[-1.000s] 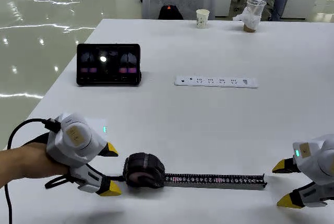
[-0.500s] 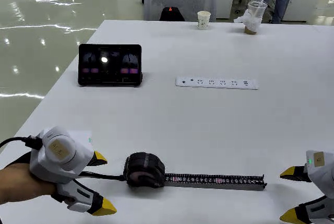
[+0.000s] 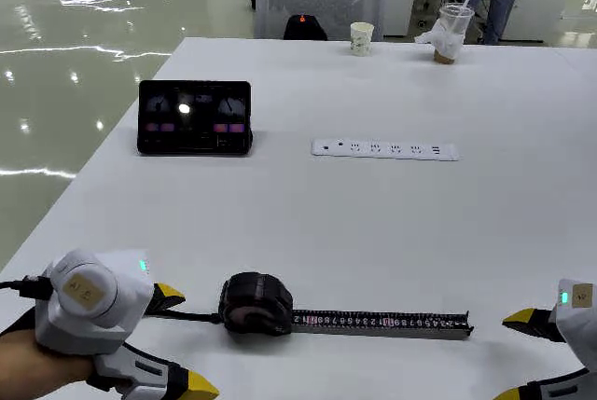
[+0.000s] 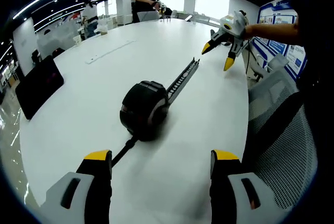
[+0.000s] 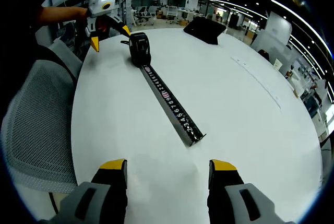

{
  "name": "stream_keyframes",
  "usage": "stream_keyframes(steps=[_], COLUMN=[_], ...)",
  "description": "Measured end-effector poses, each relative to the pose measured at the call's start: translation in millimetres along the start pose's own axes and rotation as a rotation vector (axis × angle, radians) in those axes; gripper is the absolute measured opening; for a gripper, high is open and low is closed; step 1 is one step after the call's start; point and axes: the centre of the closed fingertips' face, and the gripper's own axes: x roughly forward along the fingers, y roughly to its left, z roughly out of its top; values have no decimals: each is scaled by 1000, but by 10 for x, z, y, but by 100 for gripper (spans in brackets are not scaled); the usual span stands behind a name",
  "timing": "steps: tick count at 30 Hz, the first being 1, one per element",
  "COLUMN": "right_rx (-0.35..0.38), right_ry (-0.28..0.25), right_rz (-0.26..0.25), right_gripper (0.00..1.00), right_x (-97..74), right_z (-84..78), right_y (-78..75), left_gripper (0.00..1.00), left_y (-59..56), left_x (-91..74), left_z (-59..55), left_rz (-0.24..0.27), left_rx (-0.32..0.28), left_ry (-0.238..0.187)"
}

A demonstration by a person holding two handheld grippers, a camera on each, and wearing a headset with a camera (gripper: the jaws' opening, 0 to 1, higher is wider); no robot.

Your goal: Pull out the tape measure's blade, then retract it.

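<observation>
Now | round black tape measure (image 3: pixel 256 303), flat blade (image 3: pixel 382 323) out | left claw (image 4: pixel 162 156), right claw (image 5: pixel 168 164) wide

A black, rounded tape measure (image 3: pixel 254 303) sits close to the near edge of the white surface (image 3: pixel 373 213), toward its left corner. Its dark blade (image 3: pixel 382 323), marked with white and some red numerals, lies flat and extended rightward along that edge. A black strap (image 3: pixel 189 316) trails left from the case.
</observation>
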Motion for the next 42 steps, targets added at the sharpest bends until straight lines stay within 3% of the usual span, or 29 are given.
stream_keyframes(steps=[7, 19, 30, 42], right_rx=[65, 171, 263, 317], right_ry=[-53, -119, -178, -231], right_rz=[-23, -57, -97, -137], right_gripper=[67, 78, 87, 92], right_x=[-11, -68, -119, -198], right_z=[76, 176, 251, 345], right_y=[123, 294, 389, 455], left_gripper=[78, 85, 90, 95], left_y=[-97, -209, -326, -372], left_x=[-41, -64, -81, -145], left_z=[33, 71, 147, 224], left_rz=[28, 81, 132, 207], left_rx=[-70, -151, -216, -278], left_ry=[-61, -119, -173, -228])
